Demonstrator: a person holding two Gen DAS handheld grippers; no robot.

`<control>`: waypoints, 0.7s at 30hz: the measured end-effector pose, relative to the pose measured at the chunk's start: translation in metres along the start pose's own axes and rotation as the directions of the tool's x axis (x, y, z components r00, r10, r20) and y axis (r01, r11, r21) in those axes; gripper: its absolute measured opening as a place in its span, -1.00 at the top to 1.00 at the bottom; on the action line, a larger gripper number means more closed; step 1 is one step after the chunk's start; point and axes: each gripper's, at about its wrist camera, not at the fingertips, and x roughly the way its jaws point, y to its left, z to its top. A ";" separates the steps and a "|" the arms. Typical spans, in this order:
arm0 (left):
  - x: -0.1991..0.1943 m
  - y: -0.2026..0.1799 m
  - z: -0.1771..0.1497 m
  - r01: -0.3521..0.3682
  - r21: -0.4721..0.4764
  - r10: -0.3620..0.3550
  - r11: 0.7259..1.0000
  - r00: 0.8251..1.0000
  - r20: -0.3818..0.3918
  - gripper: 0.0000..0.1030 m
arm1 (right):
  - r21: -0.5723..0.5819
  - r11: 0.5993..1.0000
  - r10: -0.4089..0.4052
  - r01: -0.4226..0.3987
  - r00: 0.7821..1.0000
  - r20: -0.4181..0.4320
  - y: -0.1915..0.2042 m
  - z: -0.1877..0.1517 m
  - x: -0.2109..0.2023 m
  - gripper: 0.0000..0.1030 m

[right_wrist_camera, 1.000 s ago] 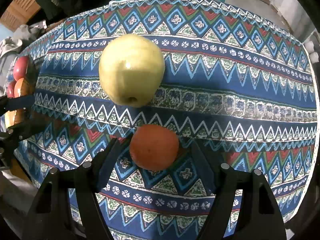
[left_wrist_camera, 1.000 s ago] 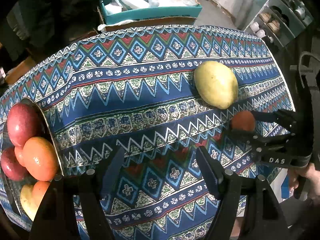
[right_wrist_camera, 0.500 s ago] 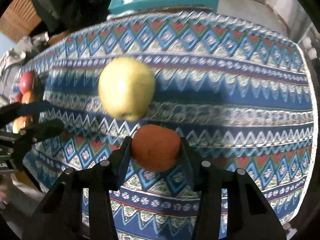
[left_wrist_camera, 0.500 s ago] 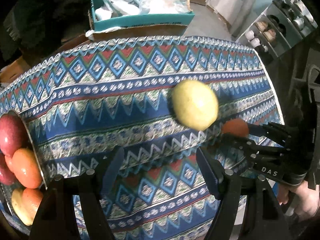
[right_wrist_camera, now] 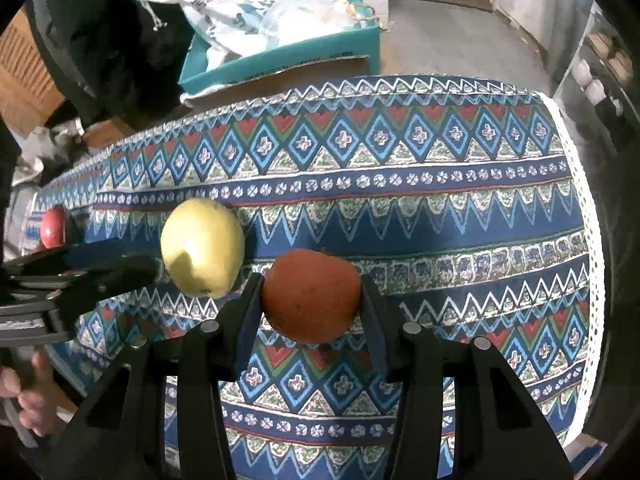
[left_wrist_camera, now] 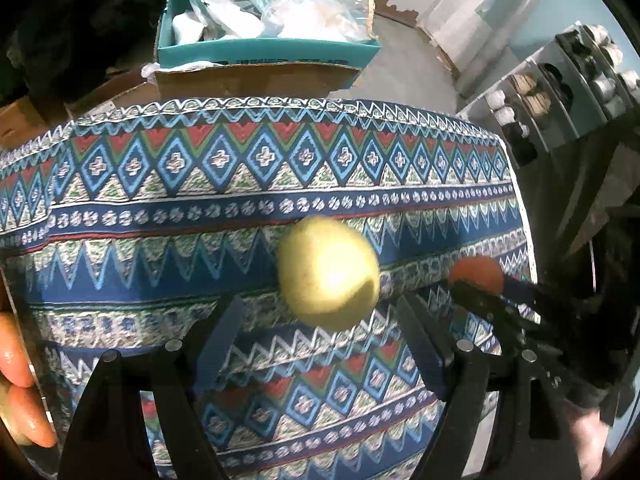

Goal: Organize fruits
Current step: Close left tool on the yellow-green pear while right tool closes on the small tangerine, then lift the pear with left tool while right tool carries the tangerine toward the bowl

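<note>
The right gripper clamps the orange fruit (both pads pressing); the left gripper, jaws opening and empty, hovers near the yellow apple.

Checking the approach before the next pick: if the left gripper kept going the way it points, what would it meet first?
Probably the yellow apple, just ahead of the opening, empty jaws of the left gripper; depth is unclear, so perhaps the patterned tablecloth first.

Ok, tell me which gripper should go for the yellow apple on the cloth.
Left. The left gripper has nothing between its opening jaws and the yellow apple lies just ahead of them. The right gripper is shut on the orange fruit.
</note>
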 end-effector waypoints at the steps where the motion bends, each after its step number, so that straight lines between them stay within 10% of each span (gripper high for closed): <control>1: 0.003 -0.002 0.002 0.007 -0.008 -0.007 1.000 1.000 -0.003 -0.57 | 0.003 1.000 0.003 -0.003 1.000 0.001 -0.001 0.000 0.001 0.09; 21: 0.066 -0.013 0.017 -0.030 -0.048 0.026 0.998 0.996 -0.084 -0.71 | 0.060 0.998 0.020 -0.019 1.000 -0.016 -0.032 -0.002 0.008 0.09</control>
